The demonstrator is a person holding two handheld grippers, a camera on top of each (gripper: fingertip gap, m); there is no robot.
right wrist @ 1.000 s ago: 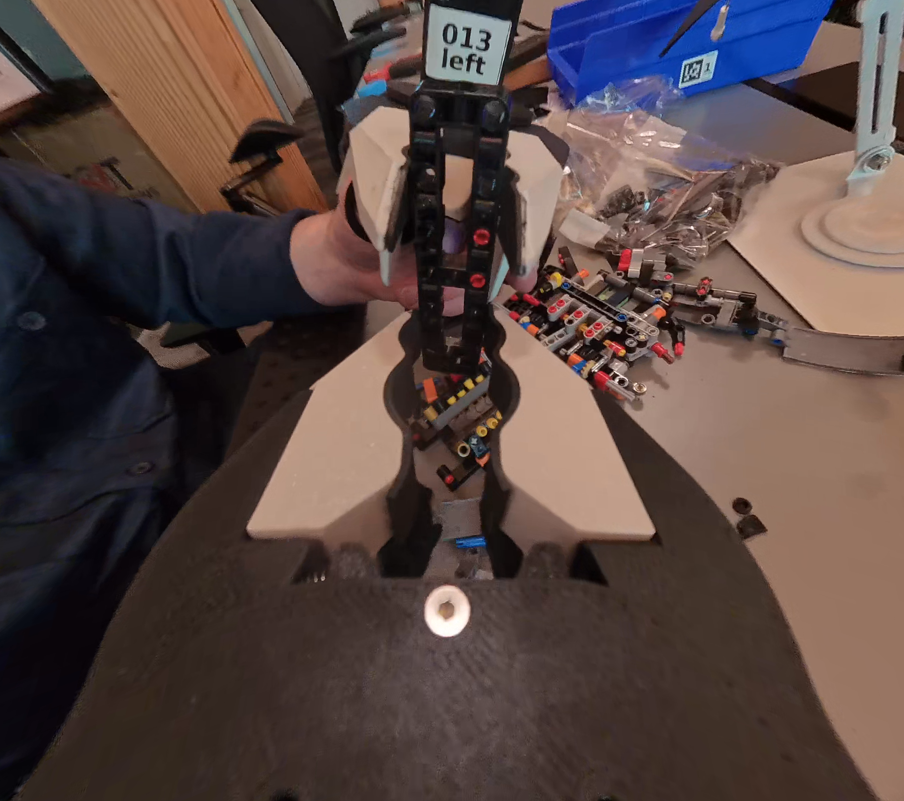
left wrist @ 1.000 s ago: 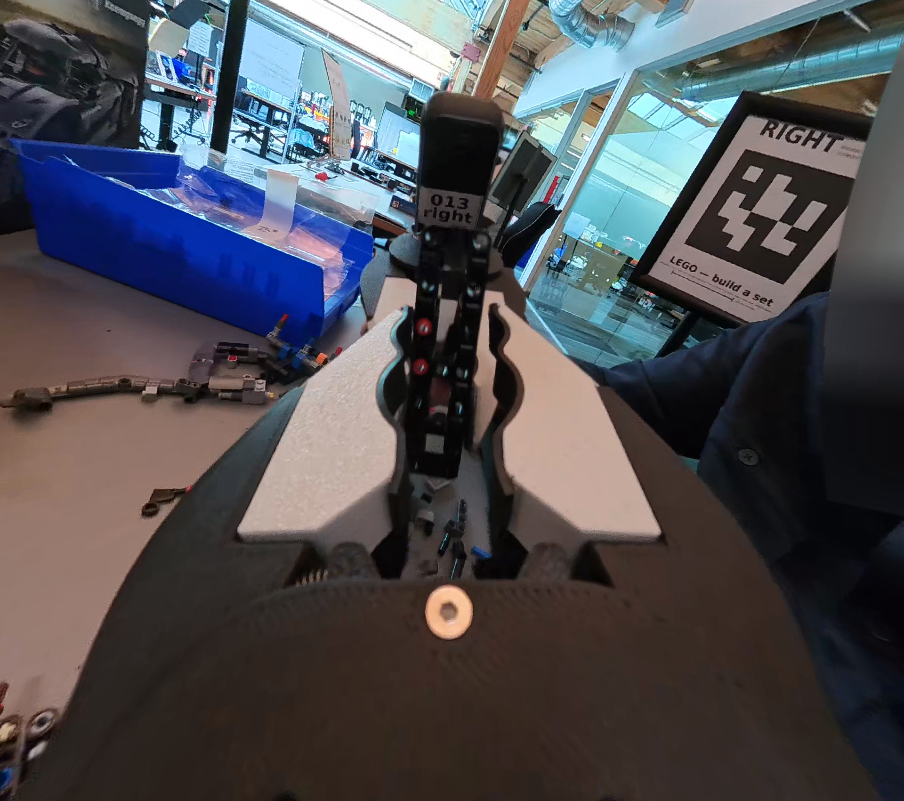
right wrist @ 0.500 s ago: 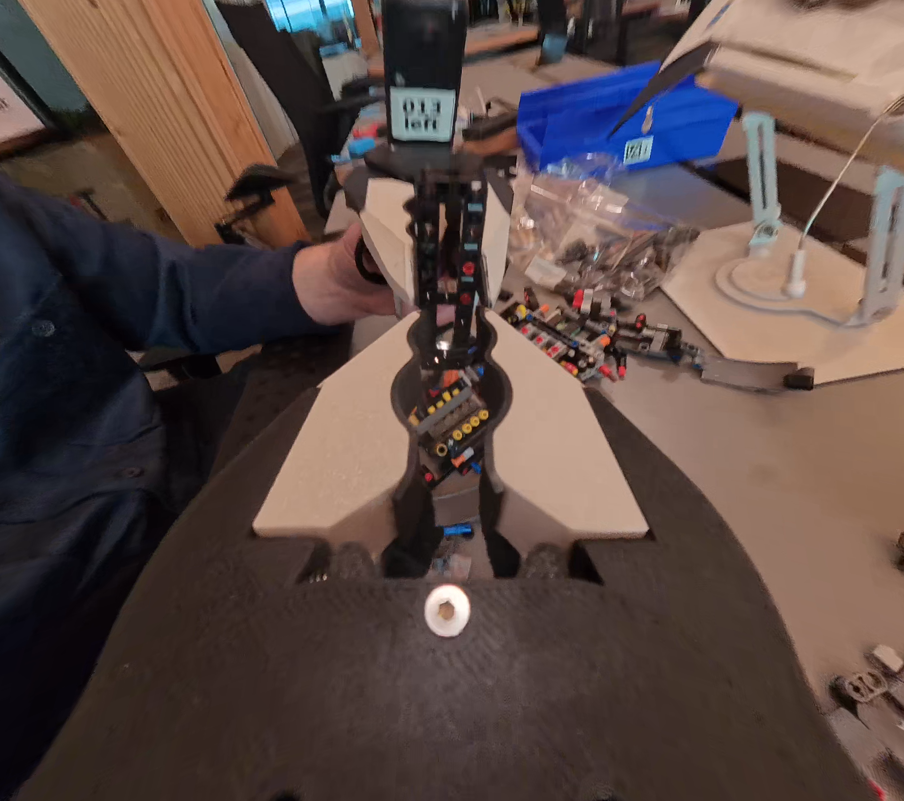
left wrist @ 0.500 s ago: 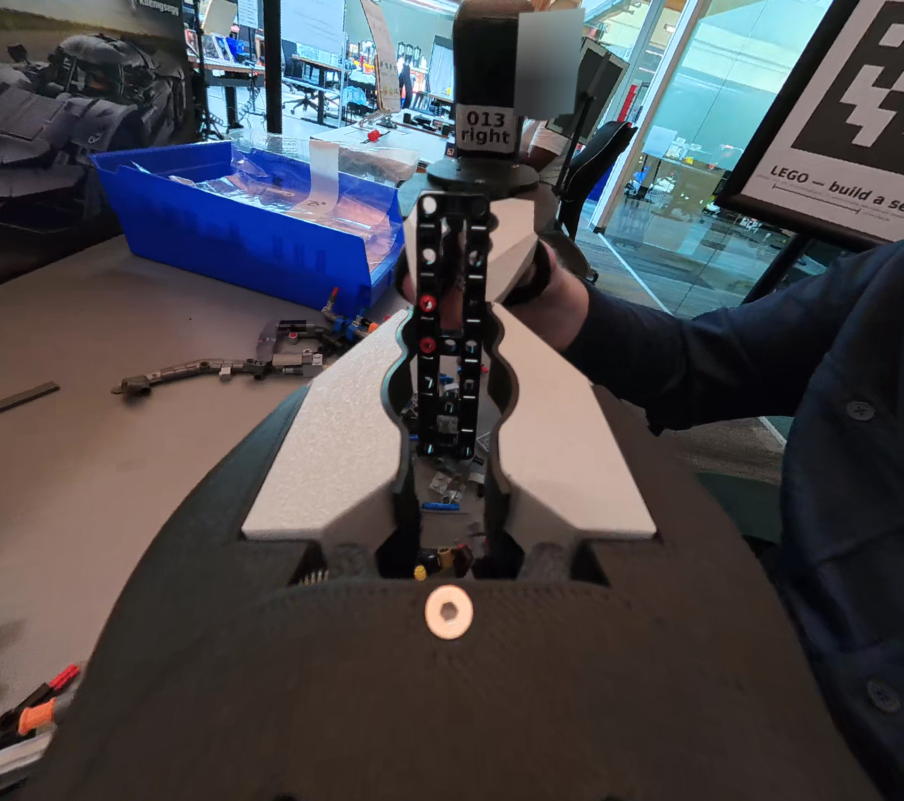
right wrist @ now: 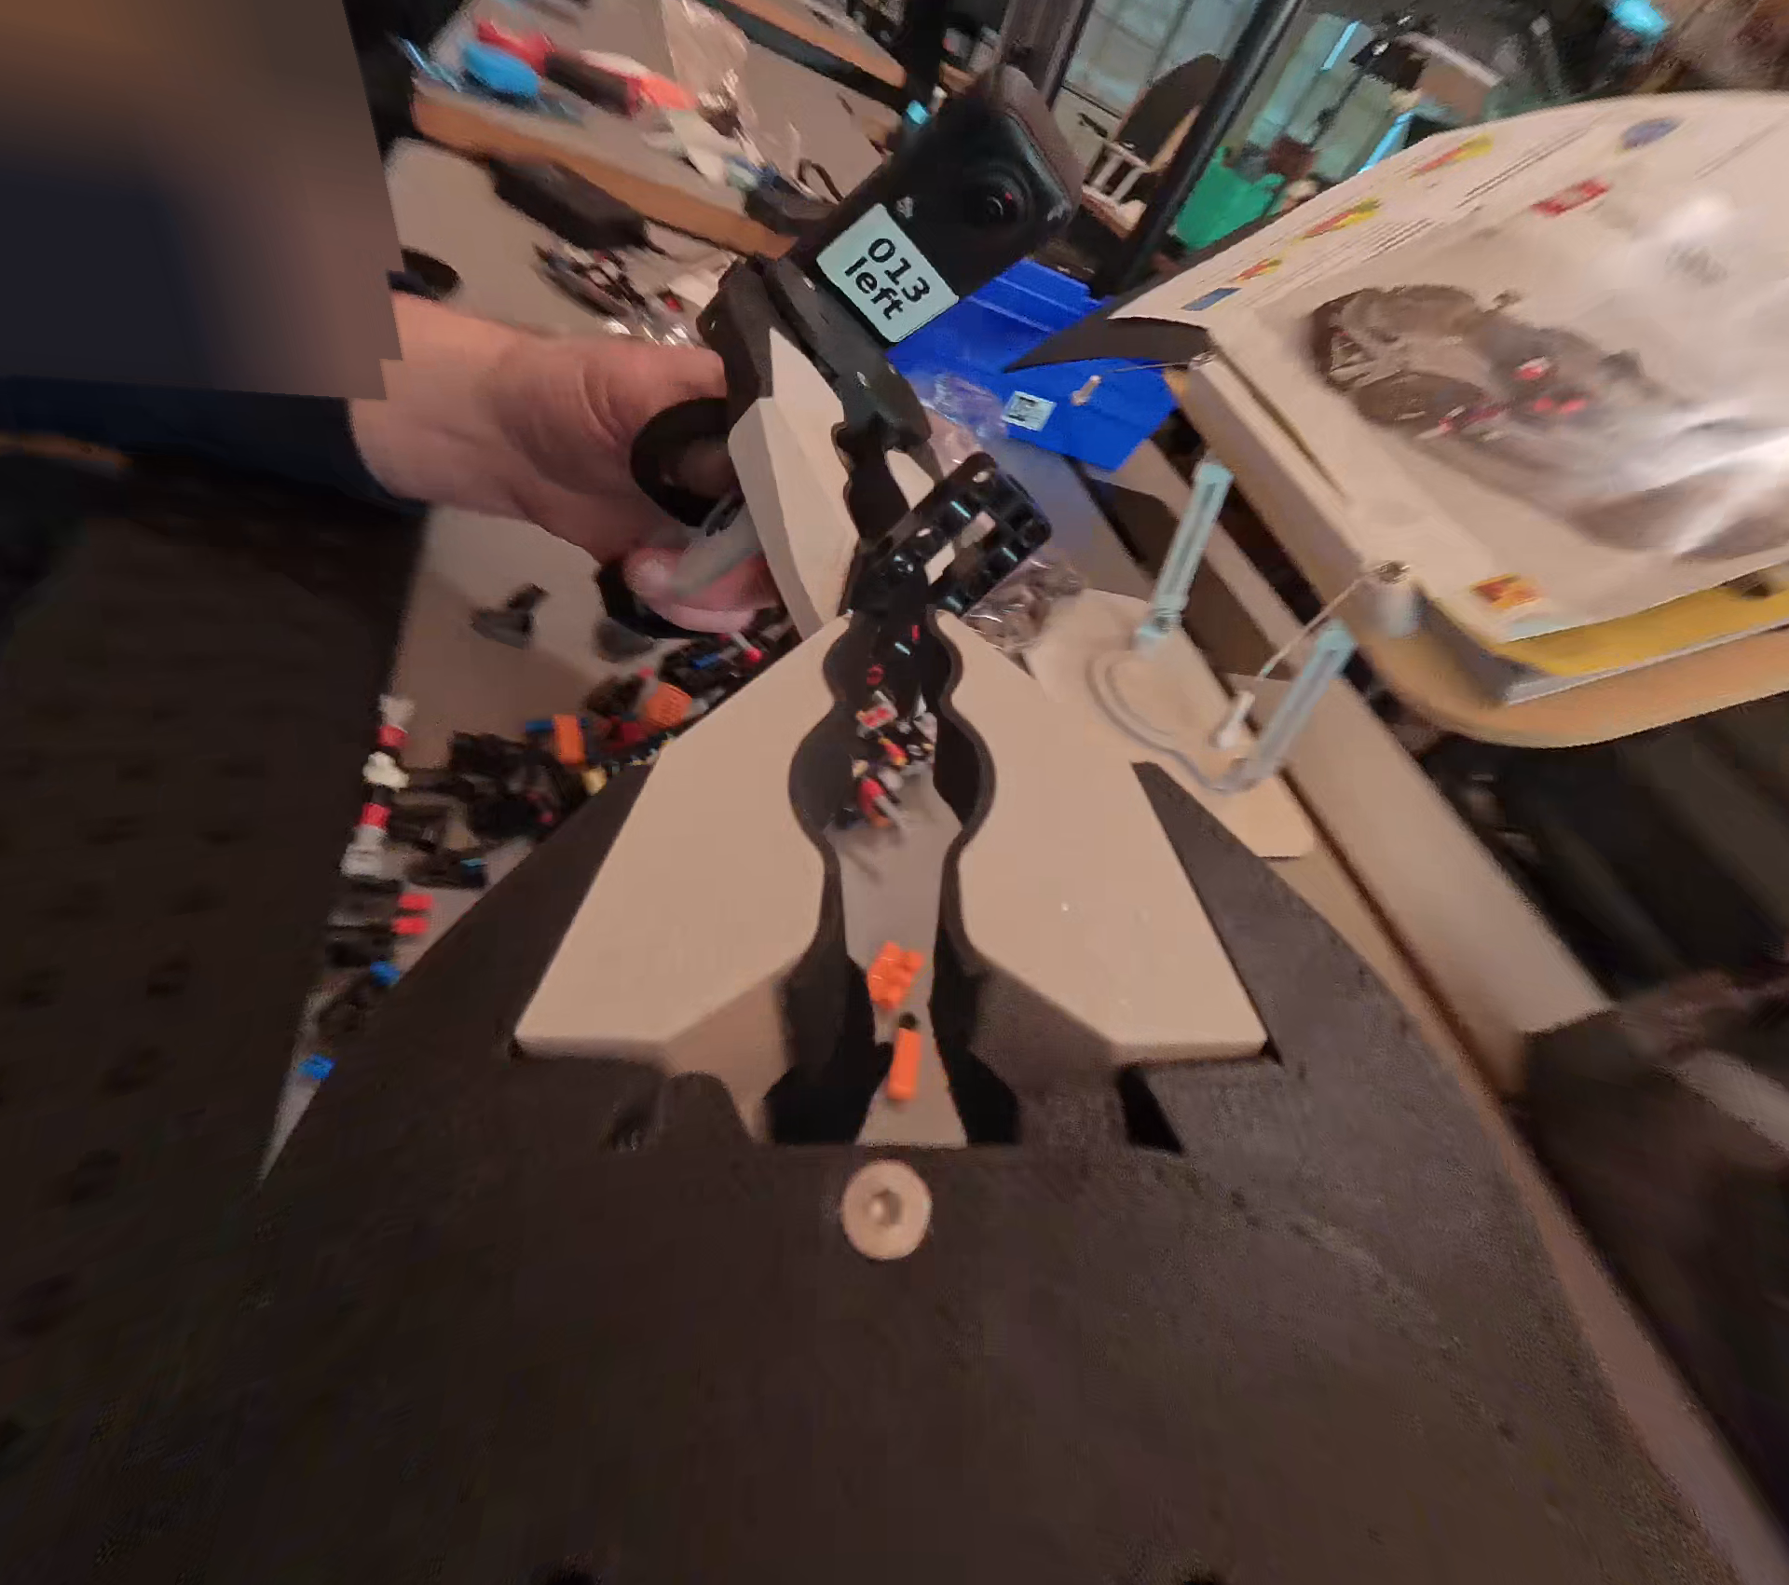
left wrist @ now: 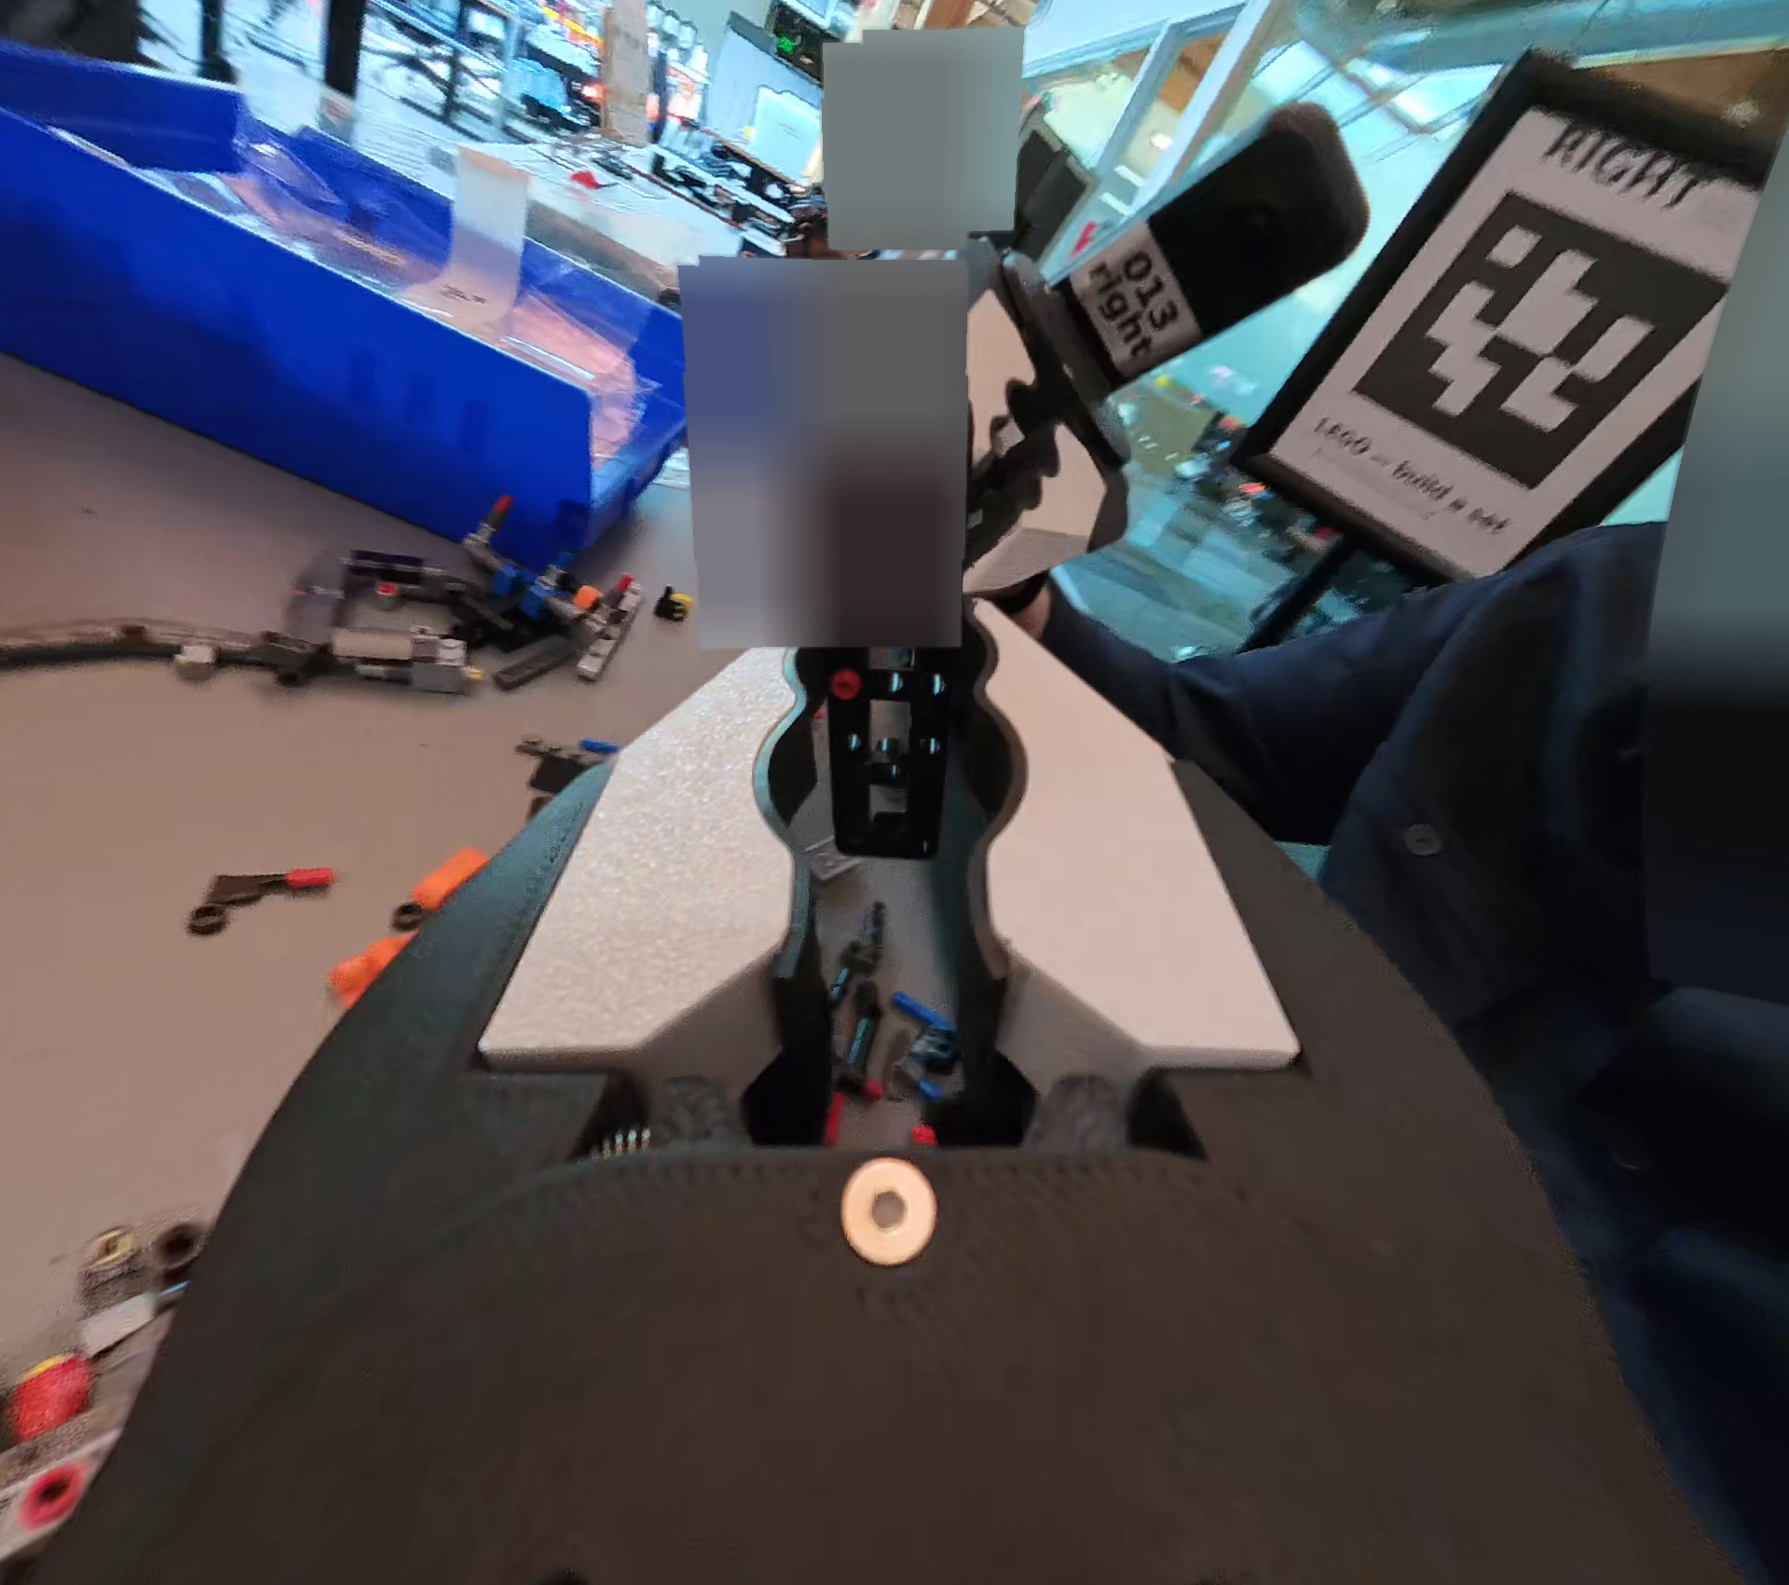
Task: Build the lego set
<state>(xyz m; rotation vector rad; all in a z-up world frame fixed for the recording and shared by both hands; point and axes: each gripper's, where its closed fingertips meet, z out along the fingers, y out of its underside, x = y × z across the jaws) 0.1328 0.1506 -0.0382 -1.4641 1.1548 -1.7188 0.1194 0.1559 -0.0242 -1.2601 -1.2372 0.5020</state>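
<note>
A black lego frame (left wrist: 886,764) with red and blue pins sits between the fingers of my left gripper (left wrist: 886,658), which is shut on it. A blur patch hides its upper part there. In the right wrist view the same frame (right wrist: 954,532) runs tilted from my left gripper (right wrist: 876,532) down into the tips of my right gripper (right wrist: 895,633), which is shut on its lower end. In the left wrist view the right gripper's camera body (left wrist: 1249,222) leans to the right; its tips are hidden.
A blue bin (left wrist: 339,338) and a partly built grey lego assembly (left wrist: 387,638) lie on the grey table, with loose orange pieces (left wrist: 445,875) nearer. A framed sign (left wrist: 1510,338) stands right. An instruction booklet (right wrist: 1549,396) rests on a stand beside a loose lego pile (right wrist: 542,764).
Both grippers have tilted with the frame still between them. The right gripper now leans to the right in the left wrist view, and the frame sits slanted instead of upright.
</note>
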